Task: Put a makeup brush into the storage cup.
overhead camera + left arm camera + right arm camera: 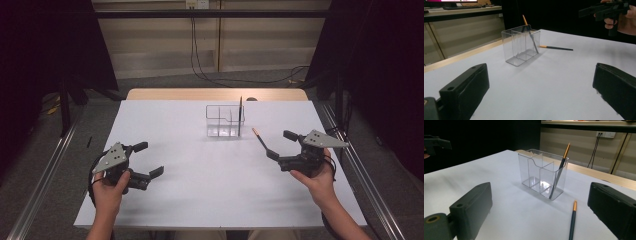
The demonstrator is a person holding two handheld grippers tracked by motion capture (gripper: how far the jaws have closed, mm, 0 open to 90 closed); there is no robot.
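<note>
Looks like you're halfway through loading pencils into the clear holder (225,121): one pencil (560,171) already stands leaning in the end compartment, and the second pencil (260,139) lies flat on the white table (200,190), just beside the holder on your right side. Your right tool (279,145) sits right at the dark end of that pencil with its jaws spread and nothing between them, so I'd say the step in hand is the pickup. Next move, as I see it: drop the jaws around the shaft, pinch it, tip it upright and lower it into a compartment without knocking the holder. Your left tool (150,160) is spread too, empty, parked well off to the left. The loose pencil is thin and dark with an orange tip pointing toward the holder, so it'll probably want to roll when you close on it.
</note>
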